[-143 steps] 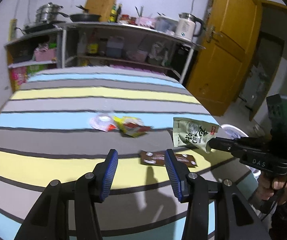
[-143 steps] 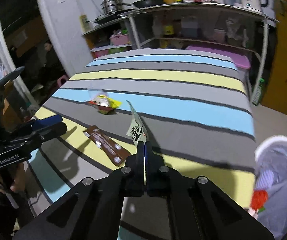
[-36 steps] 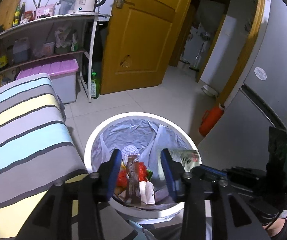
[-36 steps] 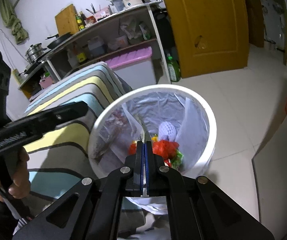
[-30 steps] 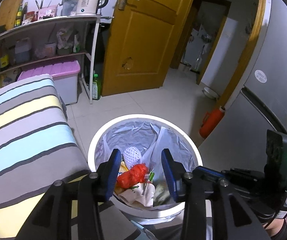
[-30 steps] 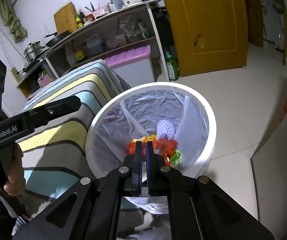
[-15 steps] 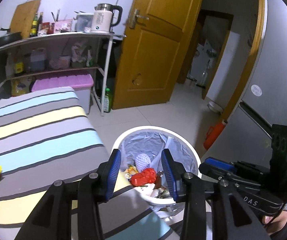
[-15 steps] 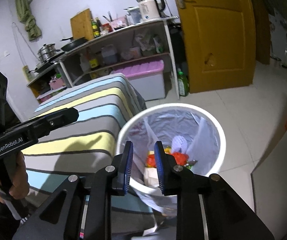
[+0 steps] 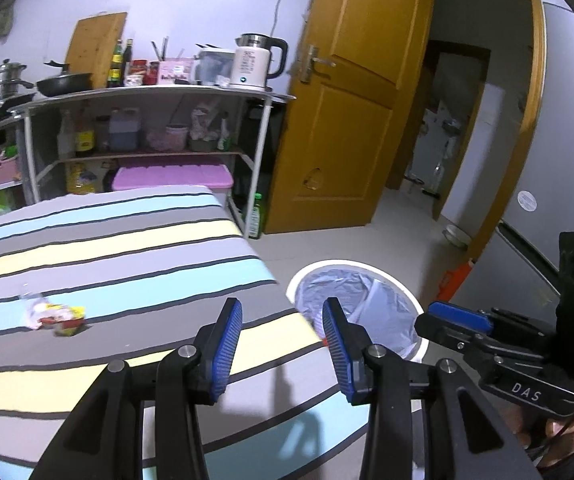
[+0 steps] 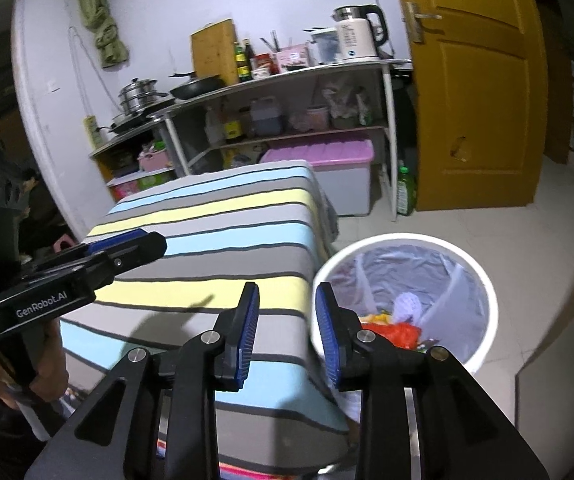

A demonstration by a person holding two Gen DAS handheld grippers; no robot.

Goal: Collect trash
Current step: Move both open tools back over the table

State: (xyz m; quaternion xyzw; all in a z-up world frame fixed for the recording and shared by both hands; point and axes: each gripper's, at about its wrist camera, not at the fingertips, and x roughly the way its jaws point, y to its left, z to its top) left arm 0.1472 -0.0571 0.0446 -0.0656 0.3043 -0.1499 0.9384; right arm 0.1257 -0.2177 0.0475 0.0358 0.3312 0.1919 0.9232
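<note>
Both grippers black, blue ribbed pads, silver screws; left gripper (image 9: 283,336) marked "GenRobot.AI", right gripper (image 10: 287,322) marked "DAS", thin black cable at its grip

We see a tabletop (image 9: 135,240) covered in broad stripes of pale blue, grey and pale yellow, each divided by a thin dark line. Near its left edge lies a crumpled wrapper (image 9: 57,316) in yellow, red and clear white. The trash bin (image 10: 483,280) has a white rim and a silvery grey liner, with red, orange and white scraps inside. Both the left claw (image 9: 283,344) and the right claw (image 10: 287,334) are black with ribbed blue pads. The door (image 9: 351,120) is ochre yellow, the storage box (image 10: 327,156) lid lilac pink, the kettle (image 9: 253,66) cream with black.
</note>
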